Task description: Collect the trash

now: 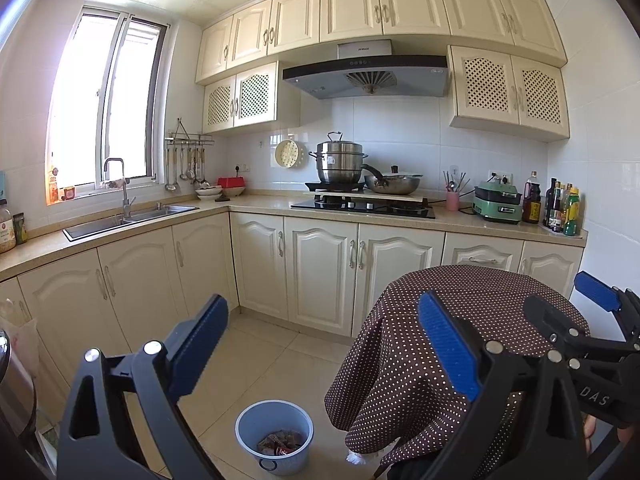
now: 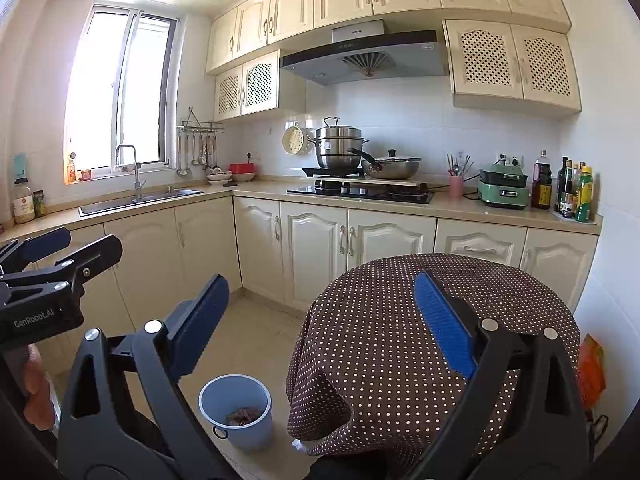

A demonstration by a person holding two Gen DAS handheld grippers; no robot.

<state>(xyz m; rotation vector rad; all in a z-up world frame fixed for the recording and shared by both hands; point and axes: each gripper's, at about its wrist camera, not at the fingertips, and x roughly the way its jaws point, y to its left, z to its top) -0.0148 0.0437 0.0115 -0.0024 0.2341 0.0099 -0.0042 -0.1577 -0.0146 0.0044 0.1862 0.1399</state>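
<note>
A pale blue bin (image 1: 274,436) stands on the tiled floor beside a round table, with crumpled wrappers (image 1: 280,443) at its bottom. In the right wrist view the same bin (image 2: 236,411) sits low at centre left. My left gripper (image 1: 322,344) is held above the floor, open and empty, its blue pads wide apart. My right gripper (image 2: 320,322) is open and empty too, over the table's near edge. Each gripper shows at the side of the other's view: the right one (image 1: 600,308), the left one (image 2: 60,248).
The round table (image 1: 460,320) wears a brown polka-dot cloth that hangs low. Cream cabinets run along the wall, with a sink (image 1: 128,218), a hob (image 1: 364,205) with pots, a green cooker (image 1: 498,202) and bottles (image 1: 562,208). An orange bag (image 2: 591,364) hangs at right.
</note>
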